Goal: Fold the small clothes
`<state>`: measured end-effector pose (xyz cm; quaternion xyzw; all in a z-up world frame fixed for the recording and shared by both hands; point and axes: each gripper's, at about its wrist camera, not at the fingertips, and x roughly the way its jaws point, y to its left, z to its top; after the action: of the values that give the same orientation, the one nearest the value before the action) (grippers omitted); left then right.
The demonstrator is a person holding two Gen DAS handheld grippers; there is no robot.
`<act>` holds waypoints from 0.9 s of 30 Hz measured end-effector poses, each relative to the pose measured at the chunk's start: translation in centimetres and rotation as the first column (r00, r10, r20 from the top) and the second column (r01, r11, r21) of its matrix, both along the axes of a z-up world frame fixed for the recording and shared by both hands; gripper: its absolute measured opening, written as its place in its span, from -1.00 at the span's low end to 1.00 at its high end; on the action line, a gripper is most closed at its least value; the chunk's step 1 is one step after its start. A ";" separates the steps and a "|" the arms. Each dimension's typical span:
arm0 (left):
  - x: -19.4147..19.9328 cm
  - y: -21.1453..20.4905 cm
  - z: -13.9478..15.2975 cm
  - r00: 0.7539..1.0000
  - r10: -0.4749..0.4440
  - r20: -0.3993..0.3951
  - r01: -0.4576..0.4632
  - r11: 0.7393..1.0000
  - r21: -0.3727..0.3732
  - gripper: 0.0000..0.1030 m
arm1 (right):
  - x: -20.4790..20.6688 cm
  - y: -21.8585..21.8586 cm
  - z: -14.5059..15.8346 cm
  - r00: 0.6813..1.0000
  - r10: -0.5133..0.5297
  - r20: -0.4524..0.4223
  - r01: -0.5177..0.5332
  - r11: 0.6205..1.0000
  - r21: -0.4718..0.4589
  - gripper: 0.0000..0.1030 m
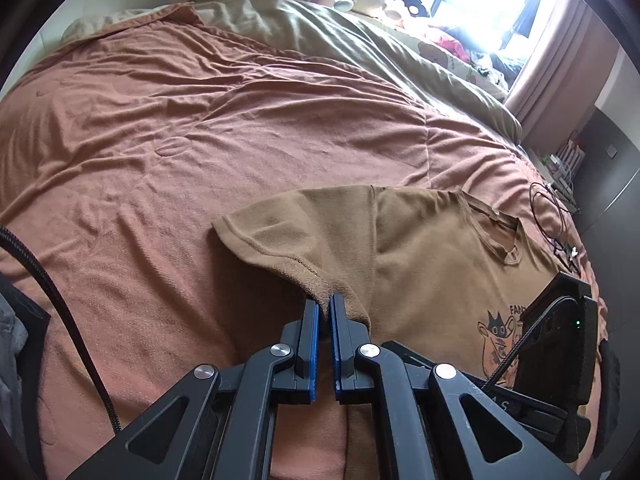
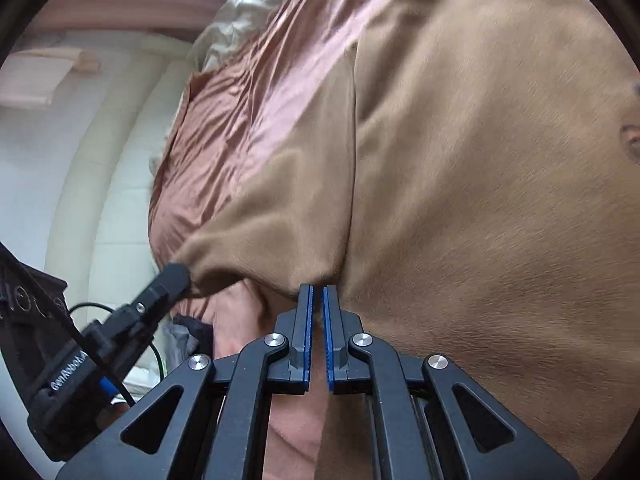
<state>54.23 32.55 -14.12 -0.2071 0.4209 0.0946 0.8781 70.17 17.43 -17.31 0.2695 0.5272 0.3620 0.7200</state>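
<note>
bedspread [image 1: 168, 128] rust, rumpled | olive duvet [image 1: 360, 40] | plush toys [image 1: 384, 4] by window

a small tan short-sleeved cotton t-shirt [image 1: 432, 248] lies on the rust-coloured wrinkled bed cover [image 1: 180, 128], toward 4 o'clock in the left wrist view. behind it, at 12 o'clock, a bunched olive-green duvet [image 1: 360, 40] sits on the bed, with soft plush toys [image 1: 384, 4] beyond that by the window. a thin black looped cable [image 1: 548, 208] lies on the cover at 3 o'clock, beside the shirt's collar. the left gripper [image 1: 324, 304] meets the sleeve's underarm edge at 6 o'clock; the right gripper [image 2: 318, 292] pinches the shirt's edge just right of the sleeve.
</note>
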 end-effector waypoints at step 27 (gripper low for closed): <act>-0.6 -0.3 0.0 0.999 0.017 0.029 -0.017 1.000 -0.018 -0.18 | -5.2 -4.5 4.4 0.989 -0.112 0.094 0.125 0.982 -0.139 0.33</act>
<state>53.63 32.30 -14.16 -0.2198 0.4069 0.0952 0.8815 64.92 12.98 -12.96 0.2318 0.5034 0.2906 0.7800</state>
